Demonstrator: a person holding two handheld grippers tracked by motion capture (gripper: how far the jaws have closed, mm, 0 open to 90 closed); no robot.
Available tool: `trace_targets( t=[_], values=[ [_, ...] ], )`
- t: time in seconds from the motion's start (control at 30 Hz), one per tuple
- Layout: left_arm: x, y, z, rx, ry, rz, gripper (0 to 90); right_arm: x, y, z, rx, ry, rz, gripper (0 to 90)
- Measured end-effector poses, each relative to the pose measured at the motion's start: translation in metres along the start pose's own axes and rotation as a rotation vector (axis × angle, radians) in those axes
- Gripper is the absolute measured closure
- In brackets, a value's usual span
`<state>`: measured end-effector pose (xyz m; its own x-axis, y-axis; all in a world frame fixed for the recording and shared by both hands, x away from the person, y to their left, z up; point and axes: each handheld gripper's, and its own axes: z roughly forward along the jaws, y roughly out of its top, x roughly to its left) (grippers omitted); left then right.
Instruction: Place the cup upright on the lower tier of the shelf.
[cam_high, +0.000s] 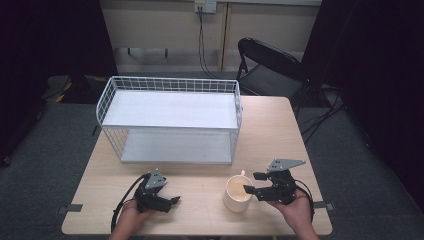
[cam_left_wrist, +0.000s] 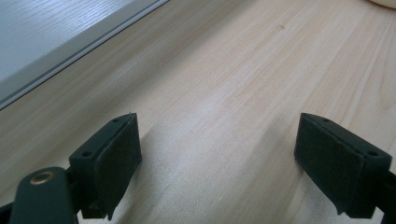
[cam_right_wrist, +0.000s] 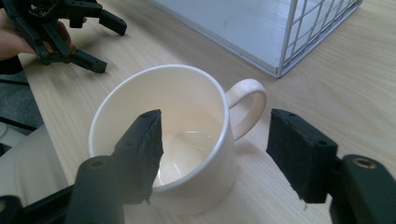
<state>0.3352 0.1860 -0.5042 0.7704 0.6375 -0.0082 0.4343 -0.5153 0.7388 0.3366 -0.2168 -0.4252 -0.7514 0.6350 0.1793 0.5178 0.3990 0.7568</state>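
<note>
Pale wooden table (cam_high: 280, 130) lies bare near its edge; right gripper (cam_right_wrist: 212, 154) straddles the cream mug's (cam_right_wrist: 187, 140) wall, unclenched; left gripper (cam_left_wrist: 217, 163) rests released

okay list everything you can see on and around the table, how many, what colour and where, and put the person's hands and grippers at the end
mug: one, cream white, upright near the table's front right edge, handle turned toward the rack
wire rack: one, white, two shelves, on the far half of the table
table: one, light wood, centre of the high view
folding chair: one, black, on the floor behind the table's far right corner
wall socket: one, pale, on the back wall, with a dark cable hanging from it
left gripper: one, black, jaws open over bare wood at front left
right gripper: one, black, one jaw inside the mug, the other outside its wall, pads not yet pressing
hands: two, at the table's front edge, one holding each gripper
</note>
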Motion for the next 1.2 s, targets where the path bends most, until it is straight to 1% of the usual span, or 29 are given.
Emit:
trace_targets(
  t=[0.1,0.13,0.17,0.23,0.27,0.37,0.4,0.47,0.5,0.53,0.57,0.6,0.67,0.7,0.77,0.8,0.83,0.87,0.9,0.93,1.03,1.07,1.2],
  values=[
    [0.000,0.000,0.000,0.000,0.000,0.001,14.1,0.001,-0.001,0.005,0.007,-0.005,0.004,43.8],
    [0.000,0.000,0.000,0.000,0.000,0.001,14.1,0.001,-0.001,0.005,0.007,-0.005,0.004,43.8],
    [0.000,0.000,0.000,0.000,0.000,0.001,14.2,0.002,-0.002,0.007,0.005,-0.009,0.004,47.8],
    [0.000,0.000,0.000,0.000,0.000,0.000,14.1,0.002,-0.002,0.008,0.005,-0.016,0.005,49.0],
    [0.000,0.000,0.000,0.000,0.000,0.000,14.1,0.003,-0.001,0.009,0.001,-0.020,0.007,53.7],
    [0.000,0.000,0.000,0.000,0.000,0.001,14.1,0.003,0.000,0.011,0.006,-0.033,0.009,59.2],
    [0.000,0.000,0.000,0.000,0.000,0.001,14.1,0.003,0.000,0.011,0.006,-0.033,0.009,59.2],
    [0.000,0.000,0.000,0.000,0.000,0.000,14.1,0.003,0.000,0.012,0.010,-0.044,0.016,62.0],
    [0.000,0.000,0.000,0.000,0.000,0.000,14.1,0.003,-0.001,0.013,0.008,-0.040,0.019,64.3],
    [0.000,0.000,0.000,0.000,0.000,0.000,14.2,0.003,-0.001,0.013,0.008,-0.040,0.019,64.3],
    [0.000,0.000,0.000,0.000,0.000,0.000,14.1,0.002,-0.001,0.014,0.009,-0.043,0.022,66.6],
    [0.000,0.000,0.000,0.000,0.000,0.000,14.1,0.002,-0.001,0.014,0.009,-0.043,0.022,66.6],
    [0.000,0.000,0.000,0.000,0.000,0.000,14.1,0.002,-0.001,0.015,0.002,-0.049,0.025,69.9],
    [0.000,0.000,0.000,0.000,0.000,0.000,14.2,0.003,-0.001,0.016,0.004,-0.046,0.020,71.9],
    [0.000,0.000,0.000,0.000,0.000,0.000,14.1,0.004,0.000,0.016,0.008,-0.060,0.005,73.8],
    [0.000,0.000,0.000,0.000,0.000,0.000,14.1,0.004,0.000,0.016,0.008,-0.060,0.005,73.8],
    [0.000,0.000,0.000,0.000,0.000,0.000,14.1,0.005,0.000,0.016,0.007,-0.066,-0.001,76.4],
    [0.000,0.000,0.000,0.000,0.000,0.000,14.1,0.006,0.000,0.015,-0.003,-0.080,-0.010,79.8],
    [0.000,0.000,0.000,0.000,0.000,0.000,14.1,0.008,0.001,0.015,-0.003,-0.102,-0.040,81.7],
    [0.000,0.000,0.000,0.000,0.000,0.000,14.2,0.009,0.001,0.014,-0.004,-0.114,-0.048,82.3],
    [0.000,0.000,0.000,0.000,0.000,0.000,14.2,0.009,0.000,0.013,-0.010,-0.120,-0.051,83.1],
    [0.000,0.000,0.000,0.000,0.000,0.000,14.1,0.009,0.000,0.013,-0.009,-0.131,-0.059,83.6],
    [0.000,0.000,0.000,0.000,0.000,0.000,14.2,0.010,-0.001,0.012,-0.015,-0.134,-0.071,84.2]
  ],
)
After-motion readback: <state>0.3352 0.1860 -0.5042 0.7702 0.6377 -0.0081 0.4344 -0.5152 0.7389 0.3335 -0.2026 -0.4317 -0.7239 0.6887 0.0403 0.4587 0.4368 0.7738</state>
